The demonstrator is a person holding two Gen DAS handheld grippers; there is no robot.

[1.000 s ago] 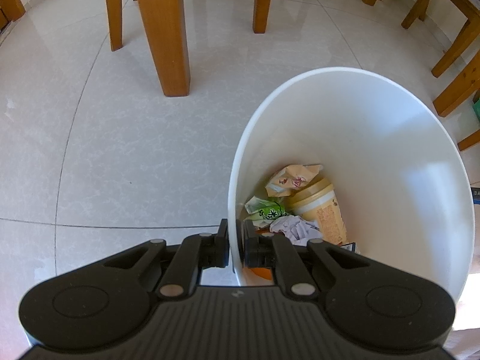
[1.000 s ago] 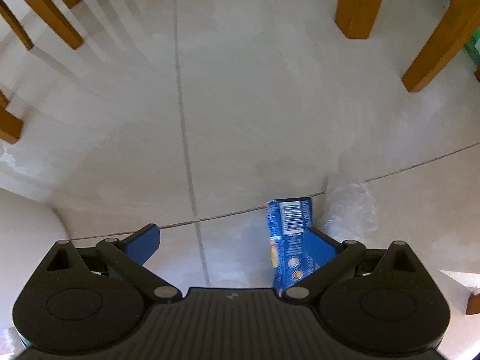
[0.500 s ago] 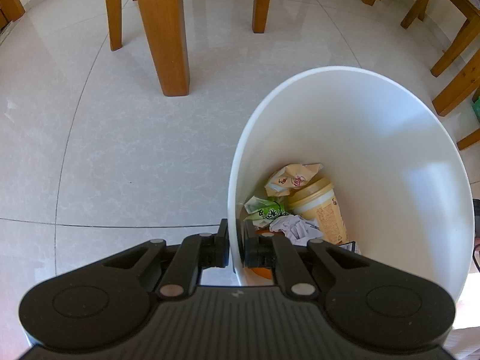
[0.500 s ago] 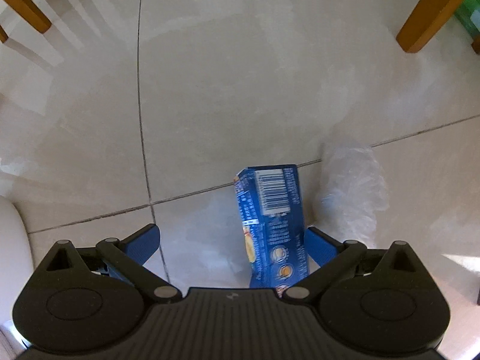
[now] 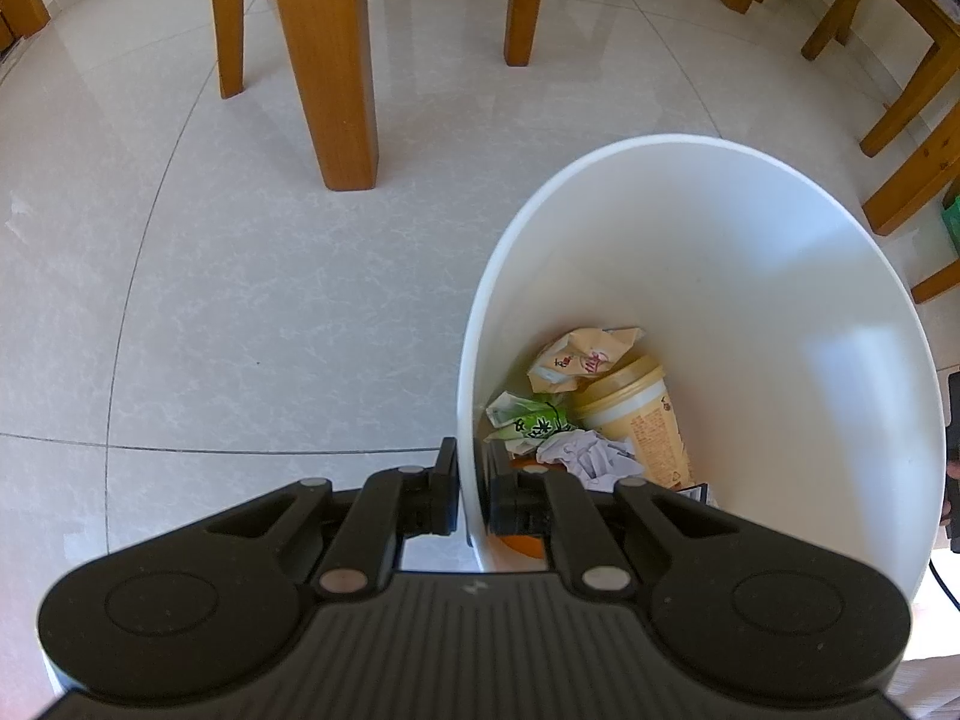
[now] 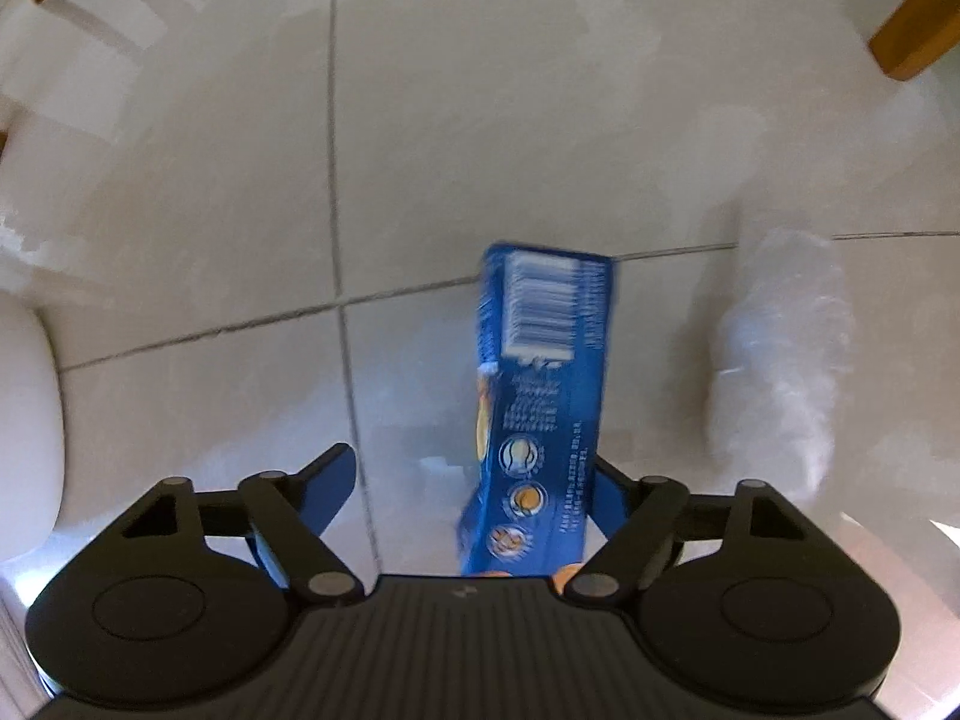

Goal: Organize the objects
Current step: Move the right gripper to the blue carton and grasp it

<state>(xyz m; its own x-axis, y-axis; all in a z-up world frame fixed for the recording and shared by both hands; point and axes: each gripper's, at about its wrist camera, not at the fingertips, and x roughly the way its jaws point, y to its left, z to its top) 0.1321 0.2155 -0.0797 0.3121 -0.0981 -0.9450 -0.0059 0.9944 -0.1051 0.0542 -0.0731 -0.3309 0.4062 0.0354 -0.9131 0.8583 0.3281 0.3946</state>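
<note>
With several wrappers and a cup already inside the round white plastic bin (image 5: pixel 750 276), whose rim the left gripper (image 5: pixel 471 495) pinches, the right gripper (image 6: pixel 474 495) is closing around the blue cardboard snack box (image 6: pixel 540 396) on the floor beside the bin, not yet binned.

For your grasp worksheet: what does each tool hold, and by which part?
Left tool: white bin, by its near rim. Right tool: closing around blue box, not gripping yet.
</note>
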